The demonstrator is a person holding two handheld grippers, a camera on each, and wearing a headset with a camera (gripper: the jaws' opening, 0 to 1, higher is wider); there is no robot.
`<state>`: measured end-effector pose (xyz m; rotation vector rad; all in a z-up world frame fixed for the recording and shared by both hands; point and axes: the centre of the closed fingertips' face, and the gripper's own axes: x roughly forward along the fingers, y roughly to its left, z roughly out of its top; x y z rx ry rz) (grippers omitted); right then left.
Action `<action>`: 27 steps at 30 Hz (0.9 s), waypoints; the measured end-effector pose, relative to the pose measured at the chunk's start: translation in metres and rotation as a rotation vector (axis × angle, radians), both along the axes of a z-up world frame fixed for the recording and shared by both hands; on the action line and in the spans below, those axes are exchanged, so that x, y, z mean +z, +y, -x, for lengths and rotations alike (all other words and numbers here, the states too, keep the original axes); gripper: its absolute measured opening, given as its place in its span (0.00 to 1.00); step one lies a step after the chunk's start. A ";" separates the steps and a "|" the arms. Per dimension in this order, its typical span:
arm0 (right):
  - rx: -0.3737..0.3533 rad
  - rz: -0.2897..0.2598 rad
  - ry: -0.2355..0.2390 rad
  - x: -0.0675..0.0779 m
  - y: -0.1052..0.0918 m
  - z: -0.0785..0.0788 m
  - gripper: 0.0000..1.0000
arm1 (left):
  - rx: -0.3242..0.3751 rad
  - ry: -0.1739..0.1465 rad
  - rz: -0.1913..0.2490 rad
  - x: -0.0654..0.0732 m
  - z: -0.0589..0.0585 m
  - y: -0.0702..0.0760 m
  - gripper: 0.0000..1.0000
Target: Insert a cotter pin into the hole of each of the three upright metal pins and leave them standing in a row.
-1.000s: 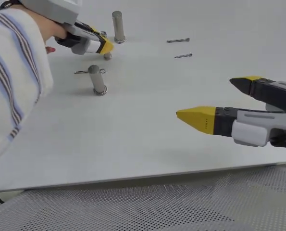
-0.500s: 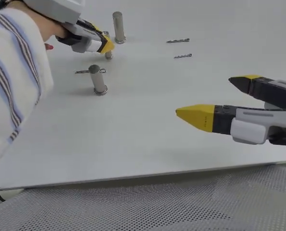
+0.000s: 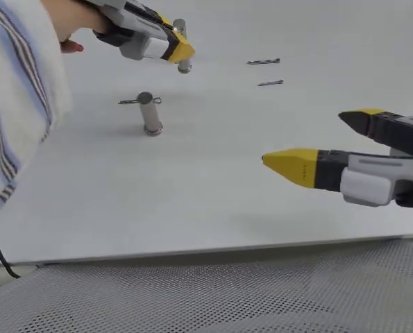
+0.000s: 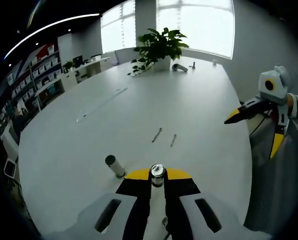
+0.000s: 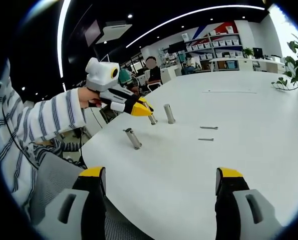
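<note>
My left gripper (image 3: pixel 181 54) is at the far left of the white table, shut on a short upright metal pin (image 3: pixel 184 66) whose round top shows between the yellow tips (image 4: pixel 157 171). A second bare metal pin (image 3: pixel 179 26) stands just behind it. Nearer me stands a third pin (image 3: pixel 149 115) with a cotter pin through its hole. Two loose cotter pins (image 3: pixel 263 62) (image 3: pixel 270 83) lie to the right of the pins. My right gripper (image 3: pixel 305 139) hovers open and holding nothing over the table's near right side, well away from the pins.
The white table (image 3: pixel 192 194) ends at a front edge with a grey perforated surface (image 3: pixel 213 298) below it. A striped sleeve (image 3: pixel 15 104) covers the left side. In the left gripper view a potted plant (image 4: pixel 159 45) stands at the table's far end.
My left gripper has carried its pin to the right, close in front of the far bare pin. The right gripper has hardly moved.
</note>
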<state>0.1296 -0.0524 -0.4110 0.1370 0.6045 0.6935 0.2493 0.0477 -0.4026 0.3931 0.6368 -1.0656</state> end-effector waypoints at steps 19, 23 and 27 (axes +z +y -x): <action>0.002 0.013 0.012 -0.002 0.002 0.009 0.89 | -0.258 -0.049 -0.024 -0.002 0.085 -0.029 0.05; 0.006 0.012 0.015 -0.002 0.003 0.010 0.89 | -0.274 -0.026 -0.009 -0.010 0.098 -0.032 0.05; 0.009 0.010 0.020 -0.003 0.003 0.010 0.89 | -0.274 0.014 -0.012 -0.025 0.108 -0.034 0.05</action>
